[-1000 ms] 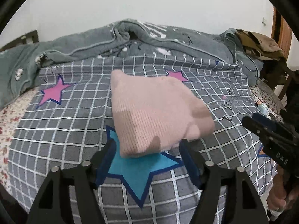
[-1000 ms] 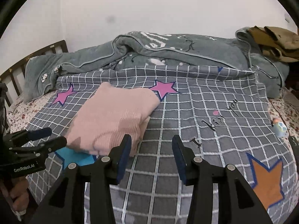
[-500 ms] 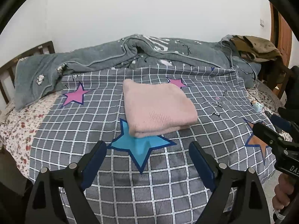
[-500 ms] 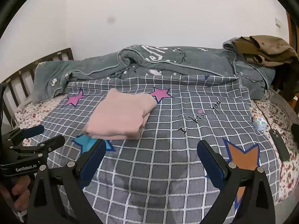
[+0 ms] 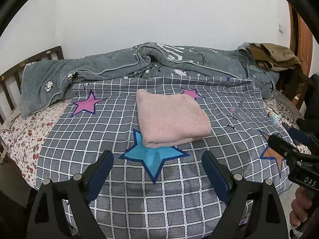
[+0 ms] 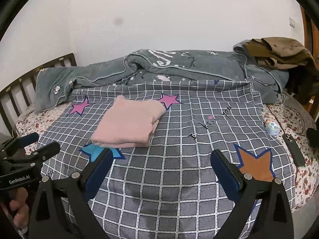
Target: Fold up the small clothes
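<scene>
Our folded pink top (image 5: 171,117) on the checked blanket (image 5: 99,131), both our grippers (image 5: 157,159) (image 6: 161,161) wide open, near and clear of it.

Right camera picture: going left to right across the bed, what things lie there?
Wooden bed rail → folded pink sweater → orange star → small blue toy → black phone.

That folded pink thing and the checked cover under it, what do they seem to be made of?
The pink garment looks like a soft knit, perhaps wool or acrylic: fine ribbed lines run across its matte surface, and its folded edges are thick and rounded. The checked cover looks like short-pile fleece or flannel, matte and faintly fuzzy, with printed stars.
</scene>
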The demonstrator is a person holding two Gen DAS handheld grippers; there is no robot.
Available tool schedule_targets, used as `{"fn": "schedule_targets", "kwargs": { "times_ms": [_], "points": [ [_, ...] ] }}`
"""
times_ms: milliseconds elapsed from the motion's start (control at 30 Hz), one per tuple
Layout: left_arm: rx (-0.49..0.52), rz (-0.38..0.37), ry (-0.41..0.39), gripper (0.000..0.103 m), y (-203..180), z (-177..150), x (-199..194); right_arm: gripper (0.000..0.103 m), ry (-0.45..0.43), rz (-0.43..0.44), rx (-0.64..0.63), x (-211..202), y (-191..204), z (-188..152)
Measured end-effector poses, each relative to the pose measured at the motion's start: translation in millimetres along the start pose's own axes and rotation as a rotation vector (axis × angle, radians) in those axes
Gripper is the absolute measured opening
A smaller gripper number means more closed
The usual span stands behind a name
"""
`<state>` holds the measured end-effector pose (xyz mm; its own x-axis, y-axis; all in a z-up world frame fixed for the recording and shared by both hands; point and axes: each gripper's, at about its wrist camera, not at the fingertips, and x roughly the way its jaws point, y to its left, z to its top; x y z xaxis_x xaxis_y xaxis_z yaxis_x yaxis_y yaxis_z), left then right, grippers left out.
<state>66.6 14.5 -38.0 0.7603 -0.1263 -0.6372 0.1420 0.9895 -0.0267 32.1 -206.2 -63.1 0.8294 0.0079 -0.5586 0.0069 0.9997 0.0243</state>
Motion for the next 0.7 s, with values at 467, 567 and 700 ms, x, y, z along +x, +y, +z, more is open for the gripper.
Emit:
{"fn": "schedule_targets", "kwargs": {
  "times_ms": [467, 567, 700],
  "points": [
    [0.004, -0.002, -0.004, 0.09, -1.2, 1.1, -2.4, 0.097, -0.011, -0.02, -0.005, -3.8, -3.9, 0.7],
    [0.003, -0.003, -0.004, 0.09, -0.9, 1.5, -2.6, 0.097, -0.011, -0.021, -0.006, -4.1, -3.4, 0.5],
    [0.003, -0.003, -0.005, 0.09, 0.2, 2.5, -3.5, 0.097, -0.011, -0.023, -0.012, -4.5, -3.7, 0.9]
  ]
}}
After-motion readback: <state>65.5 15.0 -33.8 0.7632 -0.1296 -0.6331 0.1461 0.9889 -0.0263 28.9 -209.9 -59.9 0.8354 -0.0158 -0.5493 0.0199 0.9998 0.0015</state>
